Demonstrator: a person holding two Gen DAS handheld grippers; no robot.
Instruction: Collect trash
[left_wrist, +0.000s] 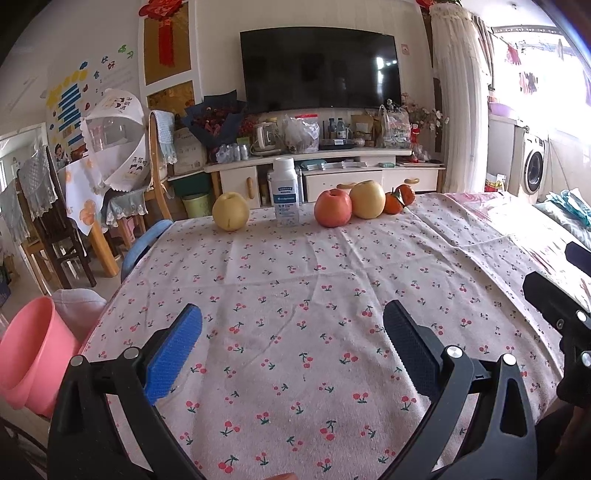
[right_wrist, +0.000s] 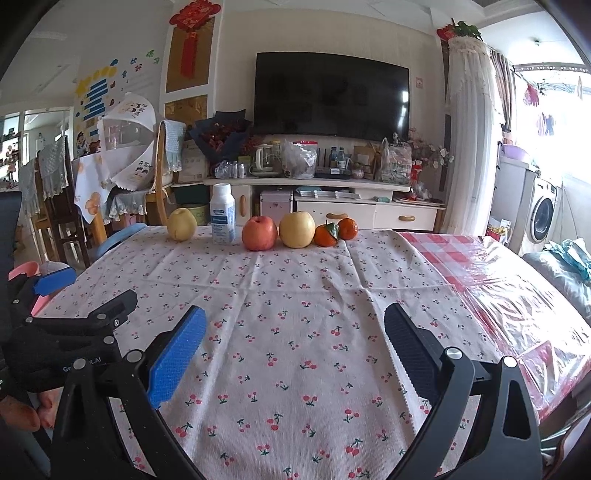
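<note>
Both tools are held low over the near edge of the table, side by side and pointing at the far row of items. The left tool has its jaws spread wide with nothing between them; the right tool is likewise spread wide and empty.

The only likely trash item in view is the white plastic bottle, standing upright on the cherry-print tablecloth at the far edge of the table. It sits between the pale yellow pear on its left and the red apple on its right, apart from both. A second pear and two tangerines follow further right. The pink bin hangs off the near left corner of the table, beside the left tool.

Handling assessment:
- The bottle appears light and probably empty; contents cannot be confirmed.
- Thin plastic walls will likely flex under pressure, and the labelled surface may be smooth.
- An upright, tall body tips easily if nudged.

Recommended hold: across the labelled mid-body, below the cap, jaws approaching level from the front. Use moderate closing force. Keep clear of the neighbouring fruit, which may roll.
</note>
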